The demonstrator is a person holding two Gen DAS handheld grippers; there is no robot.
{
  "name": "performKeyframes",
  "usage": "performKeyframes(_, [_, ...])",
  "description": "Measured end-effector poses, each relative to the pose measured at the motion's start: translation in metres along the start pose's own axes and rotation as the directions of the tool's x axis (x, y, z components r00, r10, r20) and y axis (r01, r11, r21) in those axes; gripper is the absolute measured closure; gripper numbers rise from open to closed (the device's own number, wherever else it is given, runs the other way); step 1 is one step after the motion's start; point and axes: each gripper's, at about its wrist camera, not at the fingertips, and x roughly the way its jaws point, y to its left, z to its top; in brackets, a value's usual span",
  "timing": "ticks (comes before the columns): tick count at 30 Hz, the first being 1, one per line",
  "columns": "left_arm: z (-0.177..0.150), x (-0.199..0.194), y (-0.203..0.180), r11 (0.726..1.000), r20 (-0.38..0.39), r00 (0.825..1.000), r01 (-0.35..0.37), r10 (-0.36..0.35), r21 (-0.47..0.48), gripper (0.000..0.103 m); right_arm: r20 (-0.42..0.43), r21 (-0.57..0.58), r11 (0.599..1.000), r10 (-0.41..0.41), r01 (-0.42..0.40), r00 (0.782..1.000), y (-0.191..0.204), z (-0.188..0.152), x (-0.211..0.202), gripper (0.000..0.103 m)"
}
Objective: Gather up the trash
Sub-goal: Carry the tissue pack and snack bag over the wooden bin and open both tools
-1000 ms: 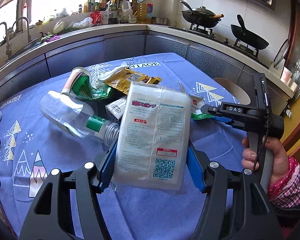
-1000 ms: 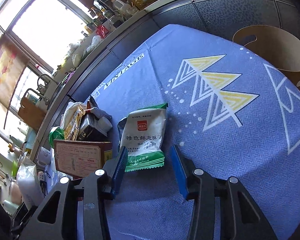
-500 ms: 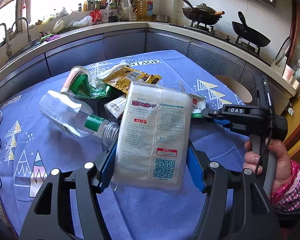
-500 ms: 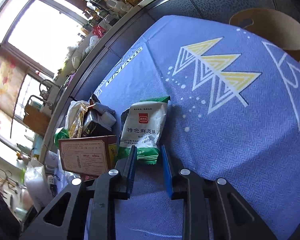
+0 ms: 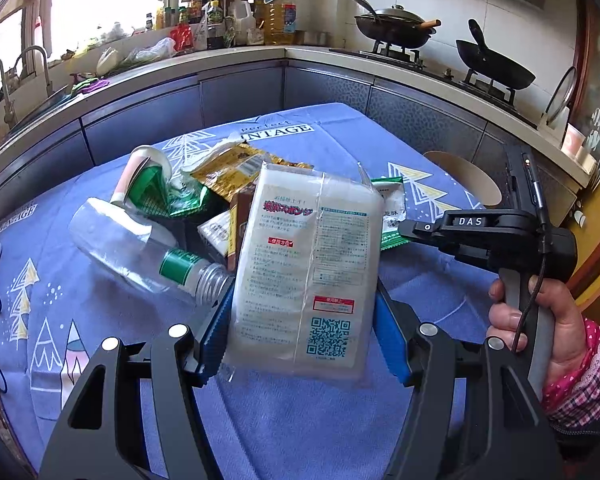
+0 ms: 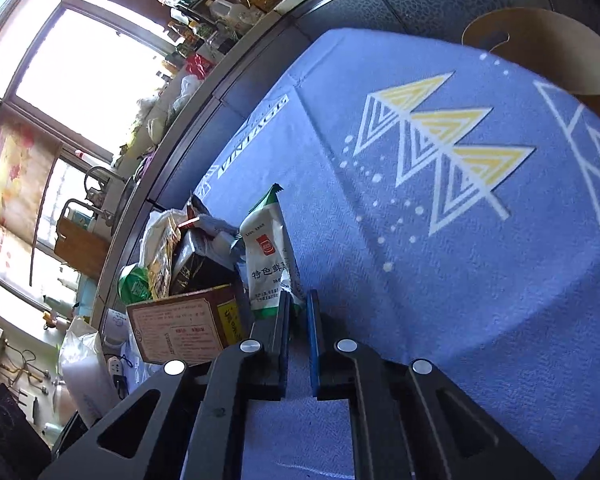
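Note:
My left gripper (image 5: 302, 316) is shut on a white sponge pack (image 5: 306, 268) with a QR code and holds it upright above the blue tablecloth (image 5: 284, 428). Behind it lies a trash pile: a clear plastic bottle (image 5: 140, 246), a green crumpled cup wrapper (image 5: 156, 190) and a yellow snack bag (image 5: 232, 168). My right gripper (image 6: 299, 312) is shut on the lower edge of a white and green snack packet (image 6: 266, 252), which is squeezed and tilted up off the cloth. That gripper also shows at the right of the left wrist view (image 5: 408, 232).
A brown box (image 6: 184, 326) and a dark packet (image 6: 198, 264) lie left of the snack packet. A round wooden stool (image 6: 540, 48) stands beyond the table's far edge. Kitchen counters, a sink and woks on a stove (image 5: 396, 30) ring the table.
My right gripper has closed from open onto the snack packet's lower edge, and the packet has crumpled and tipped up. The left gripper has kept hold of the sponge pack, nearly still.

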Motion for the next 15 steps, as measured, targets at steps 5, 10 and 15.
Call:
performKeyframes(5, [0.031, 0.022, -0.029, 0.993, -0.015, 0.996, 0.085, -0.084, 0.08, 0.041, 0.114, -0.006, 0.999, -0.048, 0.049, 0.992, -0.018, 0.021, -0.037, 0.095])
performKeyframes(10, [0.075, 0.068, -0.077, 0.966, -0.089, 0.978, 0.203, -0.191, 0.159, 0.041, 0.225, 0.021, 0.993, -0.121, 0.119, 0.967, -0.056, 0.05, -0.076, 0.095])
performKeyframes(15, [0.135, 0.129, -0.146, 0.919, -0.167, 0.942, 0.324, -0.292, 0.223, 0.041, 0.317, 0.116, 0.977, -0.205, 0.177, 0.926, -0.11, 0.091, -0.11, 0.095])
